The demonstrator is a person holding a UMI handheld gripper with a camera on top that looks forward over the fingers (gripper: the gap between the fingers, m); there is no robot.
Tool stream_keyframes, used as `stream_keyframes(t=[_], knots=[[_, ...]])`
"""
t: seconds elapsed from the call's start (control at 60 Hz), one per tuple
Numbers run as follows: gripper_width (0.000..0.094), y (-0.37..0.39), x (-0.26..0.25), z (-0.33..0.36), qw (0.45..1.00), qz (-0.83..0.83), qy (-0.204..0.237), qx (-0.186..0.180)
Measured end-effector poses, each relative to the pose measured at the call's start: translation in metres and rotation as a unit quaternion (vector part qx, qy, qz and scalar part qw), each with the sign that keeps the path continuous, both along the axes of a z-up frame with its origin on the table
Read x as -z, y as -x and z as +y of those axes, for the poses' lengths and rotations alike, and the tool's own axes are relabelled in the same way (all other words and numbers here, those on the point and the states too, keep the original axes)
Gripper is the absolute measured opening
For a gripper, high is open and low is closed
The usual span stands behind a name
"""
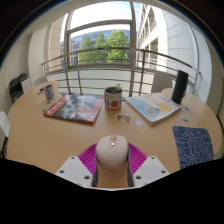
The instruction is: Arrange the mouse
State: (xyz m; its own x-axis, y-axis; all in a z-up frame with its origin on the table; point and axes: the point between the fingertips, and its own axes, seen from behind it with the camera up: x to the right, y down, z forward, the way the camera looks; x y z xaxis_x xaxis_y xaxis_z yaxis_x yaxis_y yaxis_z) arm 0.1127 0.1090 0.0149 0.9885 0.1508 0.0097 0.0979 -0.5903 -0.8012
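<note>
Setting the mouse [112,152] down squarely looks like the job now: I'd carry it level toward the dark blue mat [193,143] off to the right, lower it flat, and only then ease the grip. The gripper [112,160] is clamped on the pale mouse, purple pads pressing its flanks, though its underside is hidden, so it may be just clear of the round wooden table [60,135]. Held low, it points toward the mug [113,98] and the window.

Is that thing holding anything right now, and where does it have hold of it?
Yes: a white mouse sits between the jaws of the gripper, whose pink pads press its left and right sides, above the round table.
</note>
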Motion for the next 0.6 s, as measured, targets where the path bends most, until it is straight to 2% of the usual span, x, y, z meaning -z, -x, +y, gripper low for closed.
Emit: stream_keyframes(t=[0.15,0.267,0.333,0.417,0.483,0.533,0.6], knots=[[0.0398,-0.005,-0.116,-0.002,0.995,0.063,-0.08,-0.011],[0.0397,-0.054,-0.21,-0.001,0.984,0.098,-0.149,-0.005],[0.0395,-0.102,-0.239,0.005,0.979,0.099,-0.178,0.004],[0.0395,-0.174,-0.237,0.016,0.98,0.08,-0.178,0.025],[0.0395,-0.233,-0.206,0.028,0.984,0.056,-0.161,0.046],[0.0395,-0.275,-0.154,0.026,0.989,0.034,-0.135,0.054],[0.0394,-0.311,-0.13,0.032,0.994,0.024,-0.085,0.065]])
